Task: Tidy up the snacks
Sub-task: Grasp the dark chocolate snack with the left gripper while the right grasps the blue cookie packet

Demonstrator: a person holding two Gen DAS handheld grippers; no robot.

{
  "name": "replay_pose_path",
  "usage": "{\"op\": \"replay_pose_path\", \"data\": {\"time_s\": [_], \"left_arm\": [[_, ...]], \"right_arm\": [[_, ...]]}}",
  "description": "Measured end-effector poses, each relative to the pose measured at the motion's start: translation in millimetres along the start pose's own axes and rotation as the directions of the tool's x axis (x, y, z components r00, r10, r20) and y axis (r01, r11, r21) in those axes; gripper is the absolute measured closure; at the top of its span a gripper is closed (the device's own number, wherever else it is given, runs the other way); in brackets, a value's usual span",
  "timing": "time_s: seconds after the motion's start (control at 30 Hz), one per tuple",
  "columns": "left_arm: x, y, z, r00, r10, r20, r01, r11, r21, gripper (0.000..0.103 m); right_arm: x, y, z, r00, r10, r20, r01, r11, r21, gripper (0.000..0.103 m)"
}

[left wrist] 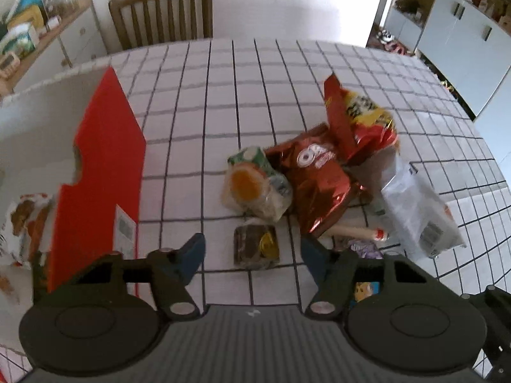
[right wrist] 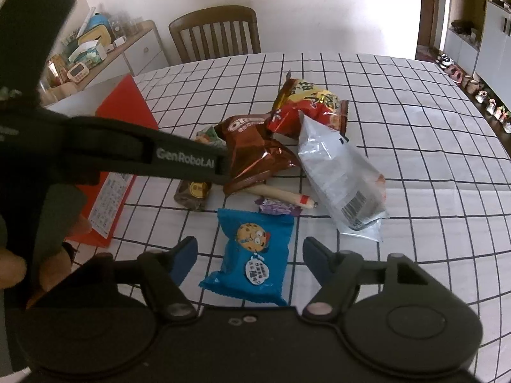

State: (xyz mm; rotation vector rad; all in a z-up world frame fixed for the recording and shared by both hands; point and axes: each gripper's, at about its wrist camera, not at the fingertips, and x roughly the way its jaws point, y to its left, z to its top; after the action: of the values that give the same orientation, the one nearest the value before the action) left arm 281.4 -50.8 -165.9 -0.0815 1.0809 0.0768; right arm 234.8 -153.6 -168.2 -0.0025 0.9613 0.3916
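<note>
1. A worktop covered by a white cloth with a dark grid is seen from both wrist cameras, and a heap of snacks lies near its middle.
2. The left gripper is held over a small brown snack pack with a gold round mark; its fingers stand apart on either side of the pack and are not seen pressing on it.
3. The right gripper is held over a blue cookie packet; its fingers stand apart beside the packet's edges, released, with a gap visible on both sides.
4. Behind the brown pack lie a clear bag with an orange disc, a dark red foil bag, a red and yellow chip bag and a silver-white pouch, all touching or overlapping.
5. A wrapped sausage stick and a small purple wrapper lie between the foil bag and the blue packet.
6. A red box stands at the left of the heap, with a printed bag seen inside it.
7. A wooden chair stands at the far side.
</note>
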Motion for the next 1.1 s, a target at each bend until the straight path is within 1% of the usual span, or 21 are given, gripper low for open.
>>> {"op": "replay_pose_path", "data": {"time_s": [0.07,0.17,0.23,0.27,0.3,0.37,0.43,0.53,0.63,0.73,0.93,1.1], "left_arm": [[6,2,-1,1.000,-0.011,-0.019,0.011,1.000,-0.017,0.041],[15,7,-1,0.998,-0.029,-0.059,0.026,0.998,-0.058,0.041],[20,10,0,0.996,-0.038,-0.076,0.032,0.995,-0.089,0.043],[21,10,0,0.996,-0.039,-0.078,0.031,0.995,-0.093,0.049],[22,10,0,0.996,-0.040,-0.081,0.032,0.995,-0.090,0.052],[24,9,-1,0.995,-0.040,-0.087,0.032,0.996,-0.085,0.062],[25,9,-1,0.995,-0.042,-0.089,0.035,0.996,-0.083,0.067],[24,9,-1,0.995,-0.045,-0.086,0.038,0.996,-0.082,0.069],[23,8,-3,0.996,-0.031,-0.086,0.026,0.998,-0.057,0.069],[21,10,-5,0.995,-0.040,-0.093,0.034,0.997,-0.068,0.069],[10,24,-11,0.994,-0.052,-0.095,0.043,0.995,-0.087,0.069],[-6,31,-18,0.993,-0.079,-0.093,0.069,0.992,-0.102,0.069]], "right_arm": [[3,1,0,1.000,-0.006,-0.008,0.006,1.000,-0.005,0.033],[11,1,0,0.999,-0.020,-0.032,0.020,1.000,0.005,0.041],[16,-2,-1,0.999,-0.012,-0.049,0.014,0.999,0.035,0.052],[18,-4,-1,0.998,-0.006,-0.059,0.009,0.998,0.054,0.053],[20,-5,-1,0.998,-0.009,-0.066,0.013,0.998,0.063,0.053],[23,-6,-1,0.997,-0.015,-0.074,0.020,0.997,0.077,0.053],[23,-6,0,0.997,-0.014,-0.077,0.021,0.996,0.086,0.054],[23,-7,0,0.997,-0.013,-0.079,0.021,0.995,0.098,0.060],[22,-6,0,0.997,-0.018,-0.079,0.026,0.994,0.107,0.064],[19,-7,-3,0.997,-0.019,-0.079,0.028,0.993,0.117,0.068],[8,-6,-11,0.996,-0.008,-0.085,0.019,0.991,0.135,0.070],[-10,-5,-14,0.997,0.006,-0.072,0.004,0.989,0.148,0.071]]}}
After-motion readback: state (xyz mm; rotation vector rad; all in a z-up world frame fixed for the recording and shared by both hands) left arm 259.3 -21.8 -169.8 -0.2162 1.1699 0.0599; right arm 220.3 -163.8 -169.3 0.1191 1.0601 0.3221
